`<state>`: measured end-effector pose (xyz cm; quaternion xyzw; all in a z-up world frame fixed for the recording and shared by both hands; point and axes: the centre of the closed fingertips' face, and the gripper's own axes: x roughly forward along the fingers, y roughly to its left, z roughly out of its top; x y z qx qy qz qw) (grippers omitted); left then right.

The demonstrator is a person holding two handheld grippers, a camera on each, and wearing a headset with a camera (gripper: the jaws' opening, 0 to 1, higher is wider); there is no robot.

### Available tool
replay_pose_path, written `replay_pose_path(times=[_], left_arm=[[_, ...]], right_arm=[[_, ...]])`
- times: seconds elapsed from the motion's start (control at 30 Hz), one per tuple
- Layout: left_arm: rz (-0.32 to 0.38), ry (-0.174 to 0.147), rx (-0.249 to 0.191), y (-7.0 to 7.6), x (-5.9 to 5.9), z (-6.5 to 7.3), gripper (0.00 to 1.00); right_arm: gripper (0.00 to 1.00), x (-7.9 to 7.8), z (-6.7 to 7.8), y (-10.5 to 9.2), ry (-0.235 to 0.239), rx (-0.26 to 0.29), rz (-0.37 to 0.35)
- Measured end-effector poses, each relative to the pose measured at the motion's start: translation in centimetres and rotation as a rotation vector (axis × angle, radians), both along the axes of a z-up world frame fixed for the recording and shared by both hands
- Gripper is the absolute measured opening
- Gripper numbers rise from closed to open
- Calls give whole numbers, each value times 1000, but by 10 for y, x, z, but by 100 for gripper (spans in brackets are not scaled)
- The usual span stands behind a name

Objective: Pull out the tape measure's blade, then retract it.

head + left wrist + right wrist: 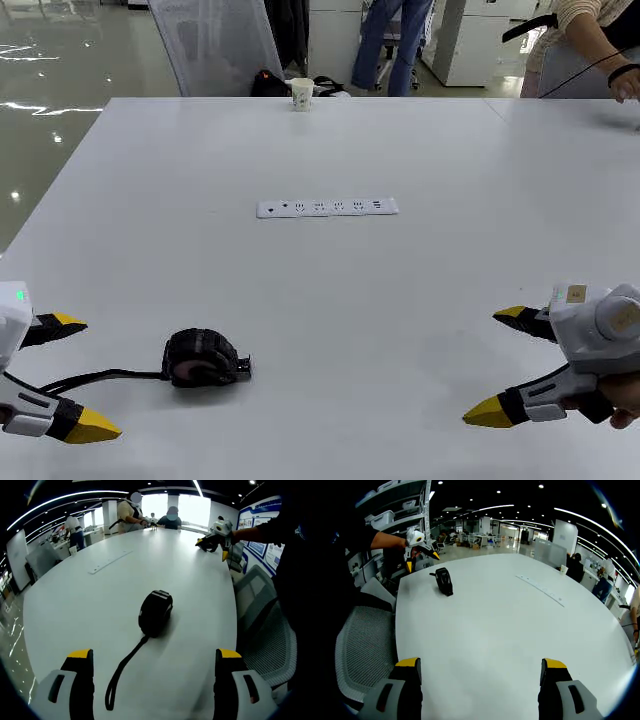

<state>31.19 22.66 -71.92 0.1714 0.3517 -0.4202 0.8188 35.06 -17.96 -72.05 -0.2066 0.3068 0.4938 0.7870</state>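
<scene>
While both grippers are hanging over the white table (400, 290), the left gripper (85, 376) is showing its jaws spread wide and gripping nothing, and the right gripper (492, 362), well apart on the other side, is doing the same. Bare tabletop is stretching between them and ahead to the power strip (327, 208), with a paper cup (302, 93) sitting at the far edge. The tape measure (203, 358) is lying near the left gripper, just ahead of its jaws. Its long axis is running from one gripper toward the other, with its strap (100, 378) trailing toward the left gripper and its blade end facing the right gripper.
</scene>
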Motion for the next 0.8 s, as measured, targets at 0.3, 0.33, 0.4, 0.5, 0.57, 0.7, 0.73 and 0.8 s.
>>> replay_pose_path(times=[0.3,0.33,0.4,0.5,0.57,0.7,0.73,0.8], left_arm=[[-40,-5,25,-6,5,0,99],[-44,-5,26,-7,6,0,99],[-57,-5,34,-12,6,0,98],[-74,-1,37,-17,12,0,97],[-102,3,48,-23,14,-3,96],[-141,4,69,-30,19,-6,96],[-143,4,70,-31,21,-7,96],[-159,4,76,-34,23,-7,96]], right_arm=[[99,3,0,5,-6,-3,16],[99,3,0,7,-7,-4,18],[99,6,-2,9,-7,-7,26],[99,8,-3,16,-5,-12,45],[99,10,-5,23,-7,-15,64],[99,14,-6,39,-8,-15,91],[99,15,-6,42,-7,-15,96],[99,17,-9,51,-4,-13,109]])
